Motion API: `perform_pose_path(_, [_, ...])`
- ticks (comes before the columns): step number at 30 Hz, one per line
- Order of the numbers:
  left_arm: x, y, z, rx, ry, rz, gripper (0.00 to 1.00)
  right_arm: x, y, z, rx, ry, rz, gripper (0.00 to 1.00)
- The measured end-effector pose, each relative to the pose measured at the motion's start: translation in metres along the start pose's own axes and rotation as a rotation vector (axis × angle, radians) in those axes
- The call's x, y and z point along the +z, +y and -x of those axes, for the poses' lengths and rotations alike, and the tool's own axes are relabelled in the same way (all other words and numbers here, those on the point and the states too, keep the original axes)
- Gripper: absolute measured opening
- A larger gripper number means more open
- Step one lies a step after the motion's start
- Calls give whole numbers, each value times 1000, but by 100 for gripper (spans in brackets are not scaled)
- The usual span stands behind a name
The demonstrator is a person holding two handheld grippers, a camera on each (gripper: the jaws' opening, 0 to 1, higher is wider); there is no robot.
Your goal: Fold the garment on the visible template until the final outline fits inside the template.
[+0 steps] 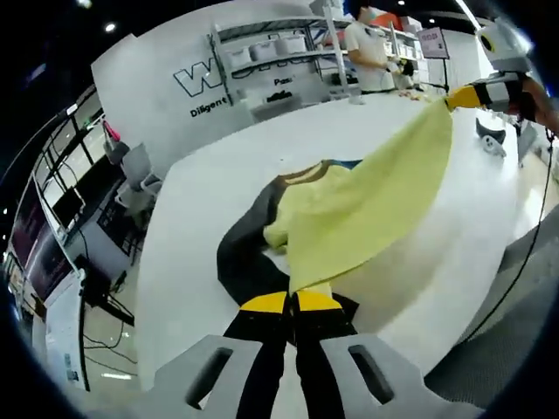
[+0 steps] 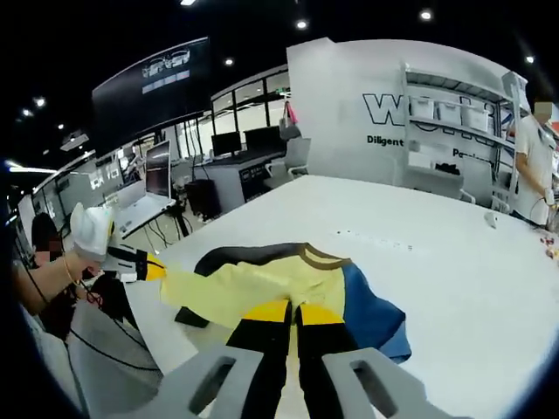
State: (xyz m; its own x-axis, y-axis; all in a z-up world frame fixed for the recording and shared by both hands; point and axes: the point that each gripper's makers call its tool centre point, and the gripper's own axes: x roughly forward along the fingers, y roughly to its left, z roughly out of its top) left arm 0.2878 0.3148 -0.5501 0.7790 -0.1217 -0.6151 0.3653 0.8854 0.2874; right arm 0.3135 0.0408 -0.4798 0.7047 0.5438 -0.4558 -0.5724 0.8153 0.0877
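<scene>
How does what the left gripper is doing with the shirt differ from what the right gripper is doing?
The left gripper is shut on the yellow garment low, close to the white table, beside the dark template. The right gripper is shut on the opposite end, lifted above the table, so the cloth stretches between them. Both have yellow-tipped black jaws closed on yellow fabric.

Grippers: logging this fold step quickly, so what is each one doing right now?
Left gripper: shut on the yellow, black and blue fabric garment, lifting its yellow part.
Right gripper: shut on the same garment.
</scene>
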Motion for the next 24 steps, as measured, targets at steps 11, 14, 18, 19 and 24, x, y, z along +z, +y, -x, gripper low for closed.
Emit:
perform_pose_path(11, [18, -6, 26, -47, 8, -435, 3, -20, 10, 19, 23, 52, 77, 0])
perform_pose_path(14, [16, -18, 30, -86, 12, -517, 3, -29, 11, 22, 27, 70, 79, 0])
perform_pose_path(18, [2, -39, 31, -147, 40, -588, 3, -47, 14, 24, 41, 108, 49, 0])
perform_pose_path(19, [-2, -45, 30, -163, 46, -599, 3, -51, 14, 24, 41, 117, 50, 0])
perform_pose_path(24, [-23, -64, 23, -179, 98, -528, 3, -76, 18, 24, 57, 173, 51, 0])
